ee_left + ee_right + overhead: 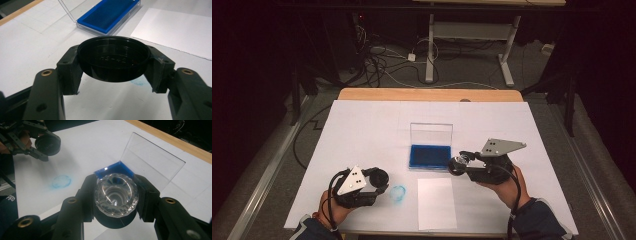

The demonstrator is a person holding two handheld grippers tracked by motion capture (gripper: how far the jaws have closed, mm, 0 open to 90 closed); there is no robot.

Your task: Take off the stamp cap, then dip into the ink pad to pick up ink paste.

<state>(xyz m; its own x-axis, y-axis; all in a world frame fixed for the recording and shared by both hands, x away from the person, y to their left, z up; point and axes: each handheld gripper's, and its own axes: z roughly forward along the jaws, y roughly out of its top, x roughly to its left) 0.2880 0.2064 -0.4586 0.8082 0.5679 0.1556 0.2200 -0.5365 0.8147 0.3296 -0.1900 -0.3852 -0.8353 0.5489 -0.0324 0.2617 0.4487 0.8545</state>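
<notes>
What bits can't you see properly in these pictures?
- Black cap: raised marks inside it are too dark to read, left gripper view.
- Stamp: its printing face is turned away; right gripper view shows the clear faceted end.
- Blue ink pad: mostly behind the stamp and right gripper.
- Round blue mark: too small and faint, high view.
- Left gripper: body cut off by the bottom edge.

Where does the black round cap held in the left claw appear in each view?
High view: the black cap sits lower left, in the left claw.
Left gripper view: it sits at the centre, gripped at both sides.
Right gripper view: it sits upper left, far off.
Shared landmark: the blue ink pad with its clear lid.
</notes>
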